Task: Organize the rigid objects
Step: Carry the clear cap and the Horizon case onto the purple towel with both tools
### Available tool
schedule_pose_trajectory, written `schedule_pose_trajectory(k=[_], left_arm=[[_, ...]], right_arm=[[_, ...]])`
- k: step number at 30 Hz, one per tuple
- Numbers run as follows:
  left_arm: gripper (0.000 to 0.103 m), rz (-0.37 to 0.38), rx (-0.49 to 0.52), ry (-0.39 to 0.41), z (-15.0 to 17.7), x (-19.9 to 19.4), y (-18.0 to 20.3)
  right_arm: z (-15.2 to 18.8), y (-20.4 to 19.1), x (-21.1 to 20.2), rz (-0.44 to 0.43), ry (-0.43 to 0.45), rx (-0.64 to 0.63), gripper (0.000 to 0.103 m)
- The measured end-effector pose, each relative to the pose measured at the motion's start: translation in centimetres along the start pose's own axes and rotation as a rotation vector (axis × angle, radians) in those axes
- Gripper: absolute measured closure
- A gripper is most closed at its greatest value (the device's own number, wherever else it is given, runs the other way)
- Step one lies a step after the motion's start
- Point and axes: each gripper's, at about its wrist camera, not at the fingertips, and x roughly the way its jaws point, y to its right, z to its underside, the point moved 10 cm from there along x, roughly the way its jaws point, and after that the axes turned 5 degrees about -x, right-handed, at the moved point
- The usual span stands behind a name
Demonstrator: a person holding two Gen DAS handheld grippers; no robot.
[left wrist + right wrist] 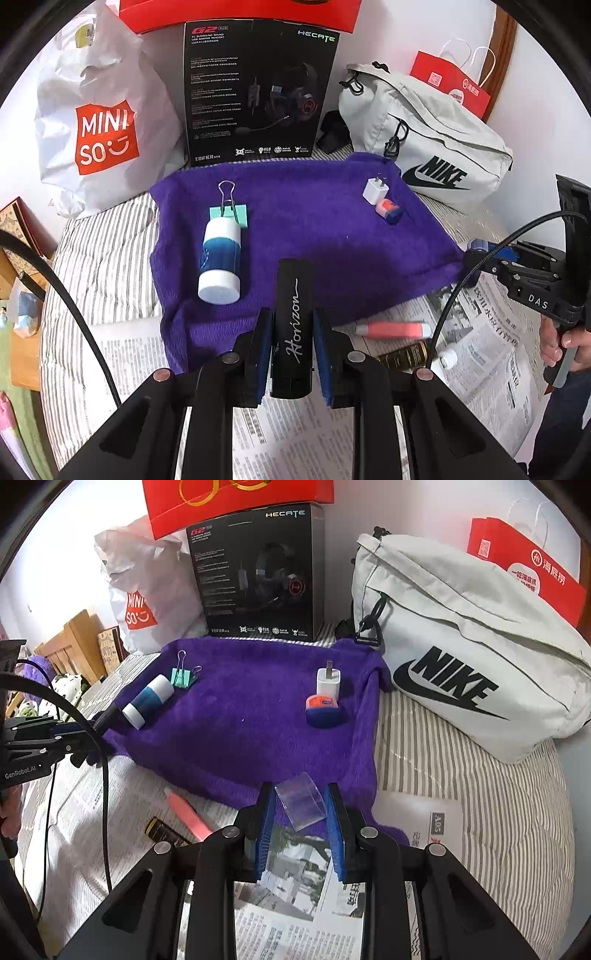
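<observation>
Progress looks to be about halfway, as I judge it. Four things already lie on the purple towel (325, 221): a white and blue bottle (220, 258) on its side, a green clip (229, 210) touching its far end, a white charger (376, 189) and, just beside it, a small orange and blue piece (389, 210). They make two pairs, one at the left and one at the right of the towel, well apart.

Still on the newspaper (491, 354), near the front edge of the towel, I see a pink tube (391, 329), a dark brown bottle (404, 355) and a small white cap (448, 358). These seem to be left to move.

The left gripper (292, 332) is closed on a black case (293, 325) with the word "Horizon" in white script. The case is long, smooth and hard, and it points forward over the near edge of the towel; whether it touches the cloth I cannot tell.

The right gripper (301, 805) has a clear plastic box (301, 801) between its blue pads. The box is small and see-through, tilted, above the front edge of the towel. The pads stand close to its sides, but I cannot tell if they really press it.
</observation>
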Motion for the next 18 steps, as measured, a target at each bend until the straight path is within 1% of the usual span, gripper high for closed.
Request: schedule_pose_trajectory(k=[18], left_arm=[[0.082,0.014,-0.017,-0.049,-2.7,4.4,-0.8]], right_arm=[[-2.9,1.4,3.3,0.013,-0.021,0.005,0.076]])
